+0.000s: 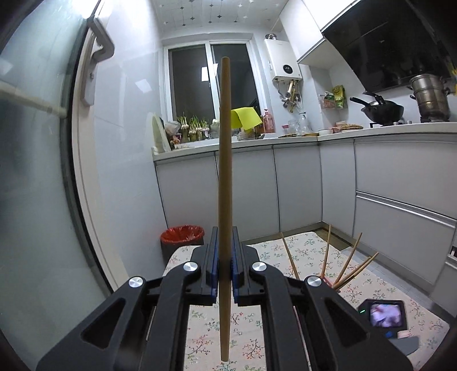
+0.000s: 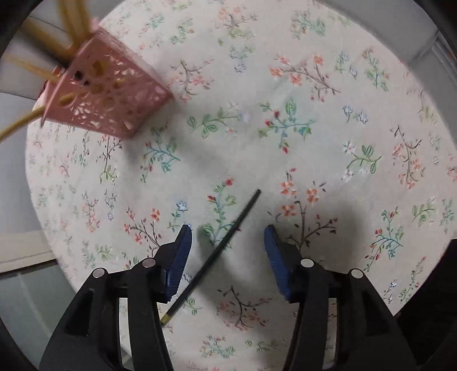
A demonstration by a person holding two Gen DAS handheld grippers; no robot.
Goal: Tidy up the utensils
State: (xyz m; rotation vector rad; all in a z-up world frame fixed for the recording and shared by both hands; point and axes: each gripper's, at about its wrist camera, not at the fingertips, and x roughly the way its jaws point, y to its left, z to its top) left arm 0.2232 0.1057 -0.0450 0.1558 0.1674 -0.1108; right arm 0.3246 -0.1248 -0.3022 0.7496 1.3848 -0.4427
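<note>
1. Clamped between the blue pads of the left gripper (image 1: 224, 256), a wooden chopstick (image 1: 224, 171) stands upright, its ends reaching well above and below the fingers.
2. Over a floral tablecloth (image 2: 285, 85), the right gripper (image 2: 227, 239) points down with its jaws apart, gripping nothing.
3. One black chopstick (image 2: 220, 248) lies flat on the cloth between those blue pads, slanting, touching neither.
4. At the upper left, well apart from it, a pink perforated holder (image 2: 111, 97) contains more wooden chopsticks (image 2: 71, 25).

Matt wooden chopstick (image 1: 224, 171), perforated pink plastic holder (image 2: 108, 100), floral cloth table cover (image 2: 285, 71).
</note>
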